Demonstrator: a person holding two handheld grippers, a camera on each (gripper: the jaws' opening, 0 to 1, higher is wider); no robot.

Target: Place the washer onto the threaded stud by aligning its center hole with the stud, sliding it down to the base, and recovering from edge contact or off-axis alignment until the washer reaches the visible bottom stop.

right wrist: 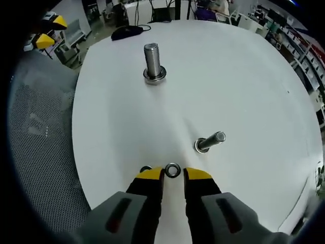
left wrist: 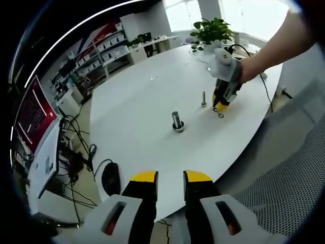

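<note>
Steel washer (right wrist: 172,170) flat on table, beside upright threaded stud (right wrist: 209,142)

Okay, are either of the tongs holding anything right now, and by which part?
Nothing is held. The right tongs stand open over a washer lying on the table; the left tongs are open and empty.

Left gripper view from beyond the table (left wrist: 137,101) edge; right gripper view low, close; shared studs.

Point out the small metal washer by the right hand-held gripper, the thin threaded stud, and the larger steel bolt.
Small metal washer (right wrist: 172,170), right gripper view: on its ring.
Thin threaded stud (right wrist: 209,142), right gripper view: mid-shaft.
Larger steel bolt (right wrist: 152,59), right gripper view: threaded shaft.
</note>
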